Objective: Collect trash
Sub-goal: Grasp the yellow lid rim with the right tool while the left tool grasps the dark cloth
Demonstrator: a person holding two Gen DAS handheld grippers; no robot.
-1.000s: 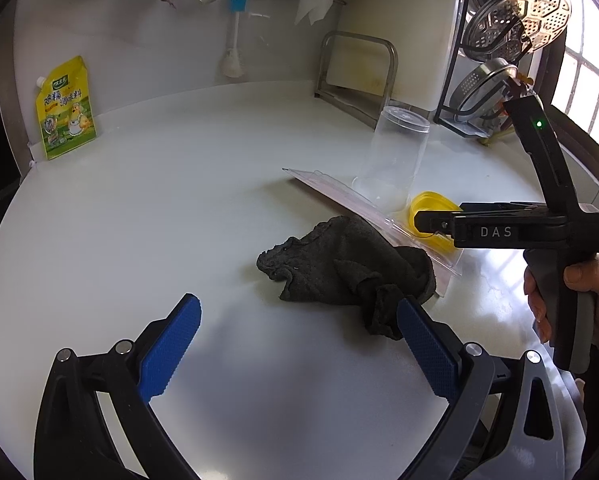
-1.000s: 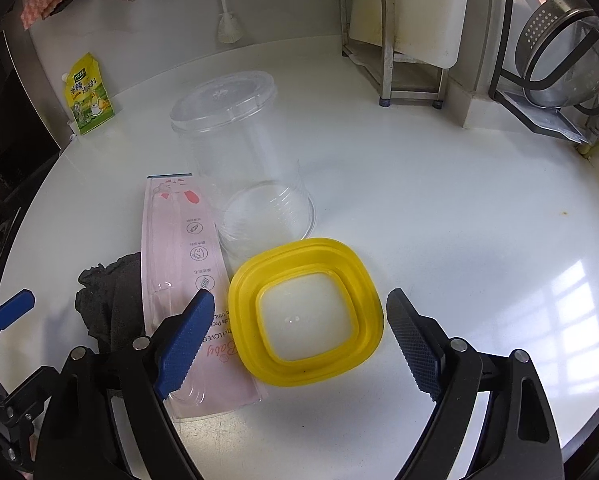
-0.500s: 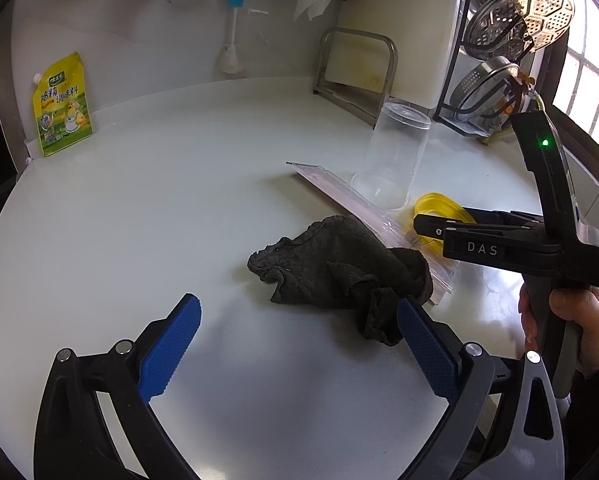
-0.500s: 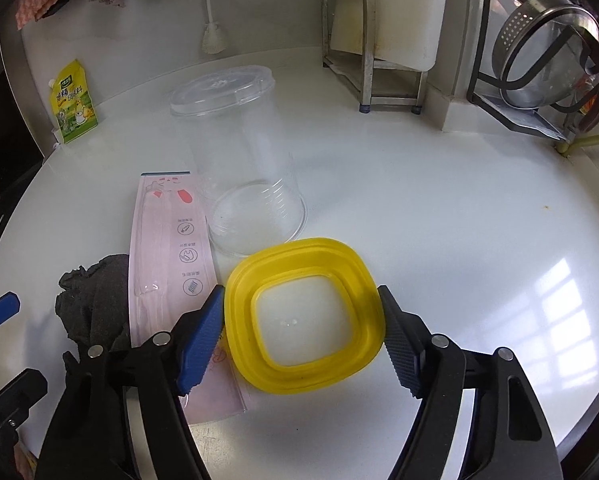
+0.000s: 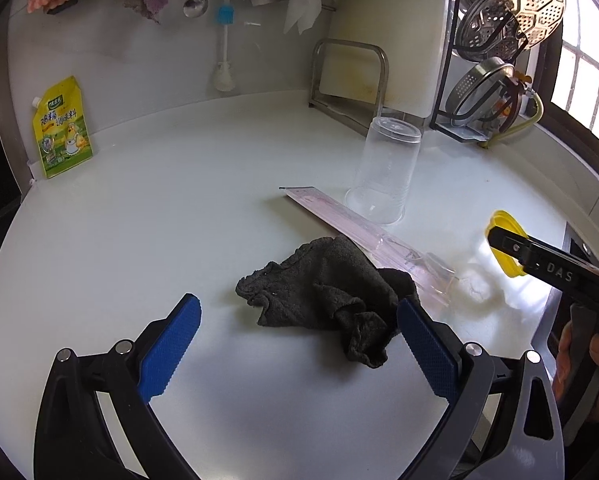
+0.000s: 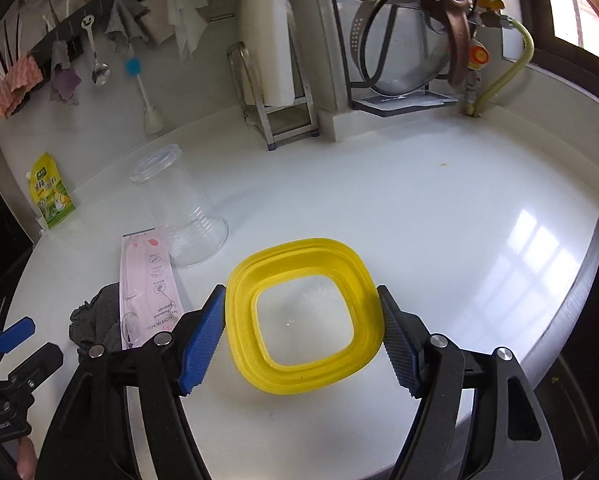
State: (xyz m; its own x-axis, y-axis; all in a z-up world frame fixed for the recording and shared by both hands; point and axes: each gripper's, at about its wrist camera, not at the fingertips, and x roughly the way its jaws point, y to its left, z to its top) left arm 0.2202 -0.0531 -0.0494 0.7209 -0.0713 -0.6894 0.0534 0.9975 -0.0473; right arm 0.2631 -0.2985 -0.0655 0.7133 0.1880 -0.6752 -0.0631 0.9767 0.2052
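Right wrist: right tool (image 6: 301, 334) gripping yellow lid (image 6: 303, 316) (lifted)

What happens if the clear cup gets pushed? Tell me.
The clear cup stands upside down on its wide rim, so it probably slides rather than tips. It looks thin, empty plastic: likely very light and easily crushed. Knocked over, its round, tapered wall would likely roll in a curve across the smooth counter.

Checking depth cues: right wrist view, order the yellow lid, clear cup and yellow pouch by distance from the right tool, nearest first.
1. Yellow lid: between the right tool's pads, gripped.
2. Clear cup: upside down, left of centre, mid-counter.
3. Yellow pouch: far left, against the back wall.
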